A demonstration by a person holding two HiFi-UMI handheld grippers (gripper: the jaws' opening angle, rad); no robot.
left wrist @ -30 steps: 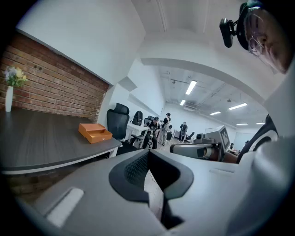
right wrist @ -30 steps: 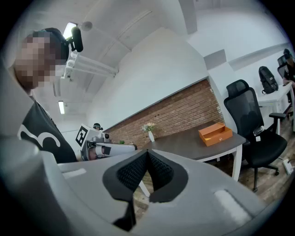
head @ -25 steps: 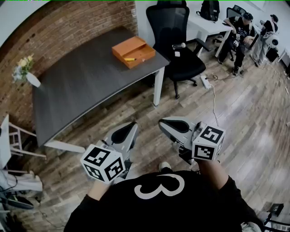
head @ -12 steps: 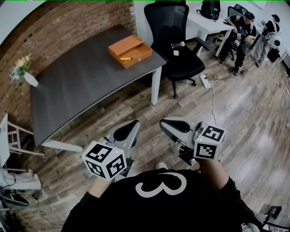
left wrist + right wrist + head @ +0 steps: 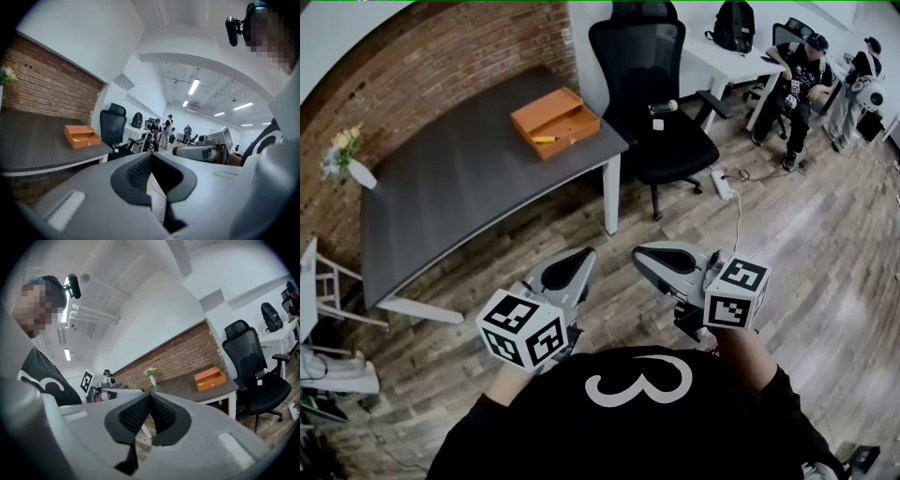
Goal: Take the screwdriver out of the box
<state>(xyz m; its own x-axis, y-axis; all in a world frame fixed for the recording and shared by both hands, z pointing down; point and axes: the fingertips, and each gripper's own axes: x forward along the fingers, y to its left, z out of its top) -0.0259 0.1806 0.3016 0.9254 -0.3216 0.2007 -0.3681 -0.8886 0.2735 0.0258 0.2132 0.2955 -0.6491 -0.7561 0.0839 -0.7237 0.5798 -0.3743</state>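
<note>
An open orange box (image 5: 555,122) lies near the right corner of a dark grey table (image 5: 459,187); inside it shows a yellow-handled screwdriver (image 5: 543,140). The box also appears small in the left gripper view (image 5: 82,136) and in the right gripper view (image 5: 210,379). Both grippers hang over the wooden floor, well short of the table. My left gripper (image 5: 579,256) is shut and holds nothing; its jaws meet at their tips. My right gripper (image 5: 639,255) is likewise shut and empty.
A black office chair (image 5: 661,112) stands right of the table's corner. A vase with flowers (image 5: 347,155) sits at the table's left end by the brick wall. People sit at white desks (image 5: 727,56) at the back right. A power strip (image 5: 722,183) and cable lie on the floor.
Both grippers and the person have moved forward toward the table; the table and box have shifted left and a little down in the head view. Both grippers stay shut.
</note>
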